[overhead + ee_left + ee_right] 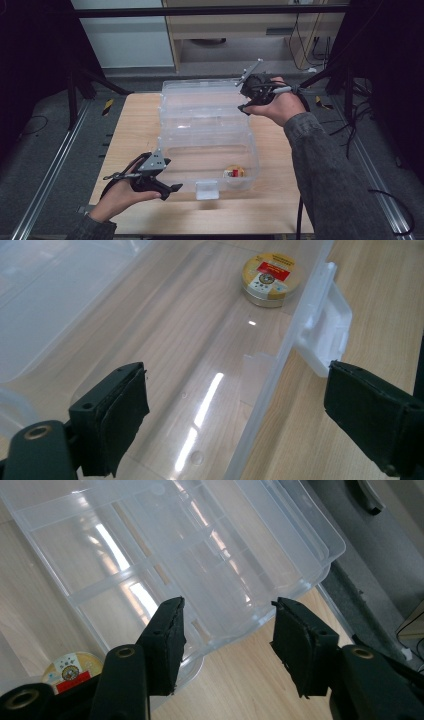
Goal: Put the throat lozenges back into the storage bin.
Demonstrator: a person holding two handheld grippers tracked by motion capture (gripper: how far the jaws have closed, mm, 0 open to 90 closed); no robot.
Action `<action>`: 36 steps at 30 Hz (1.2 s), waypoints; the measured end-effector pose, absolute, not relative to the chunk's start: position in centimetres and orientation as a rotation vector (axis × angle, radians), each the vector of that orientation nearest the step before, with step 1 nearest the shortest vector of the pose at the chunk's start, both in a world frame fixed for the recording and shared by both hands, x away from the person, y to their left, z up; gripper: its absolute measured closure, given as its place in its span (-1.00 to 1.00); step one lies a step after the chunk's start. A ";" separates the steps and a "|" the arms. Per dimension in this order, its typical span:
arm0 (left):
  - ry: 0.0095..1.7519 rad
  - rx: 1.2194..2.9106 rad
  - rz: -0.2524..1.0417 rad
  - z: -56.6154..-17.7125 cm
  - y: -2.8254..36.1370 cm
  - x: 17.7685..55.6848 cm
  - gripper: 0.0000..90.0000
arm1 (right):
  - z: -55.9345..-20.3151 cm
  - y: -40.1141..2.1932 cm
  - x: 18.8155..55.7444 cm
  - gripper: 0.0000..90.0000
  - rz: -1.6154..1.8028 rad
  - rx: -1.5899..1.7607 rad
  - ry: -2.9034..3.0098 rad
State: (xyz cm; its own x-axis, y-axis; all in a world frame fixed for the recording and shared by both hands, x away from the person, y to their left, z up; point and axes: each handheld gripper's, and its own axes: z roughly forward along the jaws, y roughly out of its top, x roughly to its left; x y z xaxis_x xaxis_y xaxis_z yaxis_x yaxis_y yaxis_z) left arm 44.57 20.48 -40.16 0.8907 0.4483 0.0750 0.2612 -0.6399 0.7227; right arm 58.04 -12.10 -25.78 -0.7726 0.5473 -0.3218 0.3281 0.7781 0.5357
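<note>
A clear plastic storage box (pixel 207 150) sits open on the wooden table (pixel 280 200), its lid (pixel 200 102) laid back at the far side. A round gold tin (pixel 234 172) rests inside the box near the white front latch (pixel 207 189). The left gripper (pixel 167 187) hovers at the box's near-left corner, jaws released and straddling its front wall. The right gripper (pixel 245 107) hangs above the lid's far-right edge, jaws parted on nothing.

Between the left gripper's (pixel 235 405) jaws stood the clear box's near wall (pixel 270 375), its white latch (pixel 327 337) just ahead. Inside, bare floor ran to the round tin (pixel 271 279). Beneath the right gripper (pixel 227 640), the lid's rim (pixel 300 587) blocked the way down.
</note>
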 end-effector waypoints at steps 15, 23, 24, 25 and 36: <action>0.504 2.331 0.287 -41.3 20.3 44.8 -0.53 | -27.6 -9.7 59.1 0.08 0.584 0.583 2.564; 0.494 2.357 0.277 -41.6 19.9 44.8 -0.36 | -28.8 -8.7 59.7 0.13 0.543 0.550 2.600; 0.493 2.363 0.276 -41.6 19.9 44.8 -0.36 | -29.0 -8.6 59.8 0.14 0.539 0.549 2.603; 0.489 2.367 0.274 -41.7 19.9 44.8 -0.34 | -29.1 -8.5 59.9 0.15 0.532 0.544 2.607; 0.474 2.402 0.276 -42.0 19.6 44.8 -0.08 | -30.6 -7.9 60.8 0.32 0.497 0.527 2.633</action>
